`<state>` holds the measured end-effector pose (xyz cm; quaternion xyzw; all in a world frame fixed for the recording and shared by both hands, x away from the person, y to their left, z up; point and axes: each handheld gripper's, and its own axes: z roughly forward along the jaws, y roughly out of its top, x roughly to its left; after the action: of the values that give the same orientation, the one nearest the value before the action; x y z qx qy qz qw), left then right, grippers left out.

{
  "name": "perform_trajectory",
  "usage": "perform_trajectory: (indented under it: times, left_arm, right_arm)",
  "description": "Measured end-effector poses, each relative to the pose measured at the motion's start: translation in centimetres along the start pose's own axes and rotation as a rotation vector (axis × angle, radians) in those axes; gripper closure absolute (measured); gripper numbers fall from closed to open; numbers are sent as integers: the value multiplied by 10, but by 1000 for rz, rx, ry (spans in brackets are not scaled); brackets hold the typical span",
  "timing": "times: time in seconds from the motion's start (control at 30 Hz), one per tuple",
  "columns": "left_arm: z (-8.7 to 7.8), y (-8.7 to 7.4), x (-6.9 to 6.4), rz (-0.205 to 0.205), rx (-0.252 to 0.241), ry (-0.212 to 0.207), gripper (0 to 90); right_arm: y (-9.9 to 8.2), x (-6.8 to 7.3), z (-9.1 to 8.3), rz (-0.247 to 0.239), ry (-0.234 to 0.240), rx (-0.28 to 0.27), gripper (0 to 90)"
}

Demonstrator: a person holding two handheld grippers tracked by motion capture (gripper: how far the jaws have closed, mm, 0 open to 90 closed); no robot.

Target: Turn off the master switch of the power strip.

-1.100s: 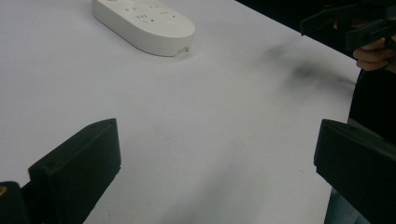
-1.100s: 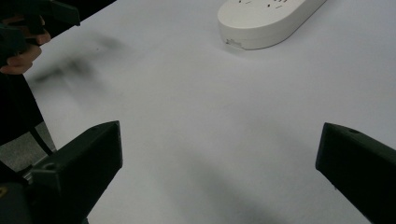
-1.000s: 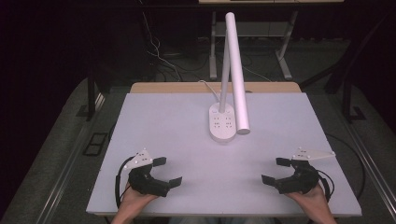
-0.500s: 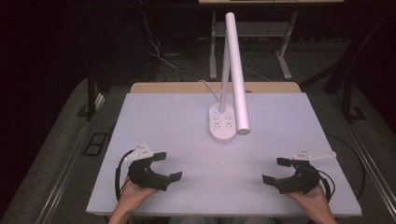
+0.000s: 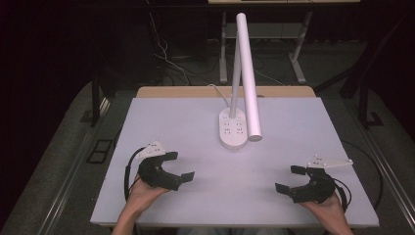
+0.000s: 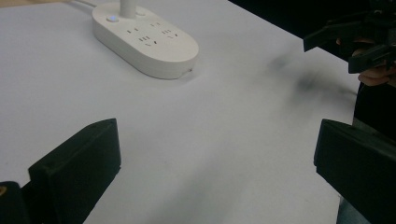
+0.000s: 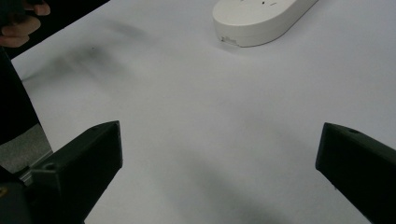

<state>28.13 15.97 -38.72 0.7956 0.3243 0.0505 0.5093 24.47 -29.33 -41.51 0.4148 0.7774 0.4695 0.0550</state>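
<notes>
Left gripper [image 5: 179,165] sits at the lower left of the high view, held in my left hand [image 5: 139,193] above the near part of the white table [image 5: 176,122]; its jaws are spread wide with only bare table surface between them. In the left gripper view the two black jaws rise from the bottom corners, well apart, gripping no object.

Right gripper [image 5: 289,178] sits at the lower right of the high view, held in my right hand [image 5: 325,205], jaws likewise spread wide and gripping no object. Its grey three-cornered plate [image 5: 329,161] projects toward the right edge of the frame. In the right gripper view the jaws stand at the bottom corners, far apart.

No task object is specified. At the centre of the high view, a white desk lamp [image 5: 247,73] stands on an oval base with sockets [image 5: 234,128]; its tubular head slopes down toward the base's right side. The base appears at the upper left of the left gripper view [image 6: 144,39] and at the top of the right gripper view [image 7: 261,18]. Both grippers are well apart from the lamp.

A white cord [image 5: 218,90] runs from the base toward the table's far edge.
</notes>
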Motion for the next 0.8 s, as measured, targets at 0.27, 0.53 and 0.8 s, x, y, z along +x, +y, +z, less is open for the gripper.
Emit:
perform_trajectory:
  times: [0.27,0.53,0.8]
  left_arm:
    - [8,9,3,11,30,-7,0]
    - [12,21,6,20,39,-16,0]
    - [15,33,11,39,49,-20,0]
  right_arm:
    - [-1,-2,0,-1,-1,0,0]
    - [-1,1,1,-3,13,11,0]
    - [-2,1,2,-11,18,14,0]
